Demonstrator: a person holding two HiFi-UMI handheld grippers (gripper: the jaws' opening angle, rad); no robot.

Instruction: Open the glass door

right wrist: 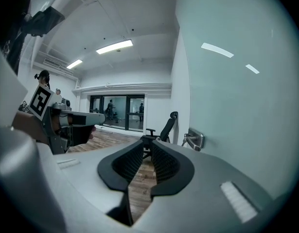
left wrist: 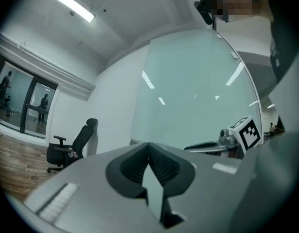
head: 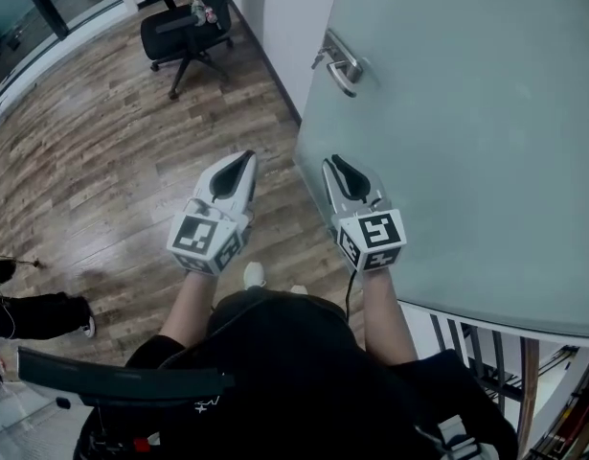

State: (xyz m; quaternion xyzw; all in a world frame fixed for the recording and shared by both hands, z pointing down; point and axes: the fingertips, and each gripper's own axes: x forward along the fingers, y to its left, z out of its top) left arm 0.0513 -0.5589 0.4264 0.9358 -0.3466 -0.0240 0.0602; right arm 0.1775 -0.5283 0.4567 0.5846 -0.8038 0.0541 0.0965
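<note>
At the far left, a black office chair is standing on the wooden floor, well apart from the work and probably just parked out of the walkway. Next, the left gripper is pointing toward the door with its 2 jaws resting together at the tips and nothing between them. It looks like the spare hand, kept clear.

Just beside it, the right gripper is holding its jaws a narrow slit apart. Only floor and the distant chair are showing through that slit, so it is gripping nothing. It is the nearer of the 2 to the glass, which suits it for working the handle.

Further right and ahead, the metal lever handle is sitting near the left edge of the frosted glass door, free of both grippers. The door is filling the right side of the head view, its handle edge lying close to the white wall. Whether it is latched or slightly ajar I cannot tell, so the scene is fitting either a reach toward the handle or a hand drawing off from it.

As for writing, the marker cubes are showing only black-and-white square patterns, no words. A small white mark on the person's dark clothing is too small to read.
</note>
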